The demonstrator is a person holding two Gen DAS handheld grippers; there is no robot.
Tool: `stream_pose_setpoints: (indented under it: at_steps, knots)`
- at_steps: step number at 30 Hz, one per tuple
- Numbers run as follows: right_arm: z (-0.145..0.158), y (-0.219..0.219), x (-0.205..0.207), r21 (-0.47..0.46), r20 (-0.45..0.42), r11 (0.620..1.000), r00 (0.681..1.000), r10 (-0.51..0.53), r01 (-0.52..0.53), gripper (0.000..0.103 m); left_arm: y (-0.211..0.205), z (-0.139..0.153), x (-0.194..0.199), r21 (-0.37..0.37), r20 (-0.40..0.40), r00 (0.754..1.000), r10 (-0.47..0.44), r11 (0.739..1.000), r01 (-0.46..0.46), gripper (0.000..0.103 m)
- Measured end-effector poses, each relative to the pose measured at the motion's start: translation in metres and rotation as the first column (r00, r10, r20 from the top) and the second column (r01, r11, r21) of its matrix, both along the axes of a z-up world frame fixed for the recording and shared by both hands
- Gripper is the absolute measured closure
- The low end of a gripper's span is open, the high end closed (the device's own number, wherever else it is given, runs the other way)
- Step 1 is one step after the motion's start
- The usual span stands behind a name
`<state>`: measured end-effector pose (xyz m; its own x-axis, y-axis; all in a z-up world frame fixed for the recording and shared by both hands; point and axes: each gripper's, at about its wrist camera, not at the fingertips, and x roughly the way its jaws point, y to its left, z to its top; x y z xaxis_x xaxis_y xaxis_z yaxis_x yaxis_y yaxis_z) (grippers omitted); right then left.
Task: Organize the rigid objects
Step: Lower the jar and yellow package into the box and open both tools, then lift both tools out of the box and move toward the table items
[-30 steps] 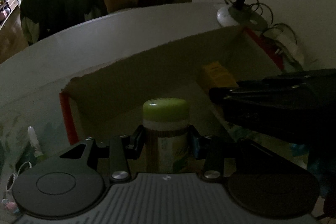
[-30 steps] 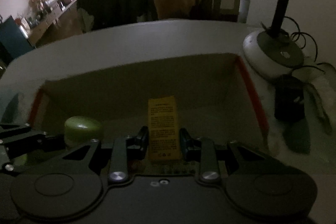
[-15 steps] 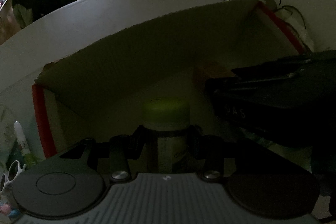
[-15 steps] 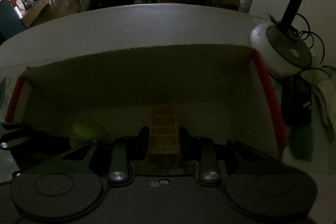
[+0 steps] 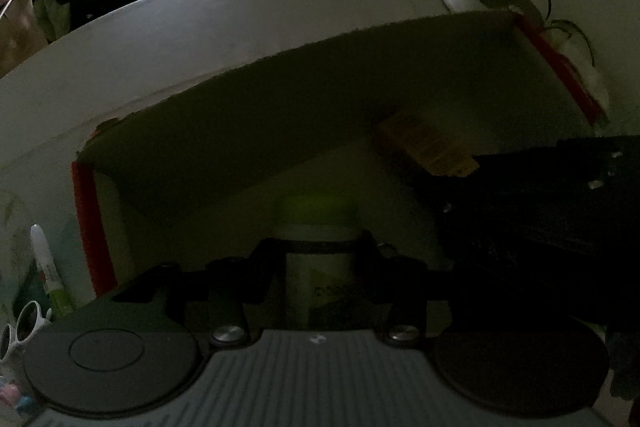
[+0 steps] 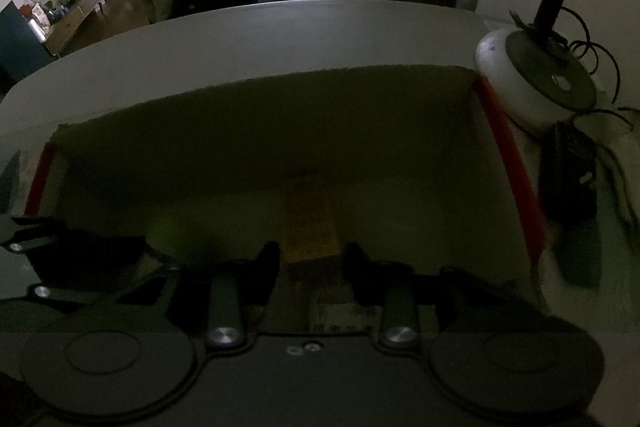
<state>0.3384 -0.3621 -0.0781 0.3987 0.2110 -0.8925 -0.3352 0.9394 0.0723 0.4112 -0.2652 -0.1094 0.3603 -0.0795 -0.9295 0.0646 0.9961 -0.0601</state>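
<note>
An open cardboard box [image 5: 280, 115] with red-taped side edges lies on the round white table. My left gripper [image 5: 320, 247] reaches down into it. A bottle with a green cap [image 5: 316, 211] stands between its fingers. The jaws are opening and a thin dark gap shows on each side of the bottle. My right gripper [image 6: 310, 251] is also down in the box [image 6: 260, 131], to the right of the left one. A yellow carton [image 6: 310, 223] sits between its opening jaws, pads apart from its sides. The left wrist view shows the carton [image 5: 424, 143] too.
A white lamp base [image 6: 536, 79] with a black stem and cables stands past the box's far right corner, and a black device [image 6: 572, 179] lies beside it. A white marker [image 5: 48, 267] and scissor handles [image 5: 24, 319] lie left of the box. Chairs stand beyond the table's far edge.
Both grippers have sunk deeper into the box with the bottle and the carton. Both pairs of jaws have widened, so gaps now show beside each object.
</note>
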Motion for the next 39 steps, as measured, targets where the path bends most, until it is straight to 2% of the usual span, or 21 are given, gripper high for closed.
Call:
stream_pose_setpoints:
  at_steps: [11,14,17,22,27,30,32,35,39]
  knots:
    - [0.022,-0.010,-0.025,0.054,0.069,0.998,0.997,0.016,-0.020,0.059,0.001,0.024,-0.028,-0.011,0.061,0.998,-0.012,1.000,0.013,0.051]
    - [0.028,-0.013,-0.033,0.063,0.095,0.998,0.995,0.014,-0.020,0.058,0.004,0.032,-0.040,-0.026,0.080,0.997,-0.012,1.000,0.014,0.045]
    - [0.034,-0.016,-0.040,0.078,0.111,0.997,0.994,0.013,-0.022,0.056,0.006,0.040,-0.048,-0.034,0.100,0.995,-0.010,0.999,0.013,0.044]
    - [0.045,-0.021,-0.050,0.128,0.137,0.991,0.990,0.026,-0.044,0.048,0.008,0.054,-0.065,-0.035,0.142,0.990,-0.010,0.999,0.015,0.044]
    - [0.054,-0.022,-0.061,0.150,0.169,0.987,0.985,0.034,-0.060,0.046,0.017,0.066,-0.085,-0.057,0.179,0.984,0.001,0.998,0.010,0.044]
    - [0.062,-0.022,-0.070,0.155,0.215,0.985,0.976,0.038,-0.073,0.039,0.025,0.074,-0.098,-0.070,0.203,0.979,0.006,0.998,0.009,0.044]
    - [0.066,-0.020,-0.078,0.155,0.238,0.985,0.971,0.040,-0.079,0.038,0.032,0.080,-0.107,-0.077,0.223,0.975,0.010,0.997,0.007,0.044]
    - [0.069,-0.019,-0.087,0.165,0.254,0.984,0.967,0.030,-0.074,0.037,0.043,0.086,-0.121,-0.080,0.247,0.969,0.016,0.997,0.004,0.044]
    - [0.072,-0.012,-0.100,0.181,0.272,0.981,0.962,0.021,-0.072,0.030,0.062,0.094,-0.139,-0.098,0.264,0.964,0.037,0.995,-0.012,0.044]
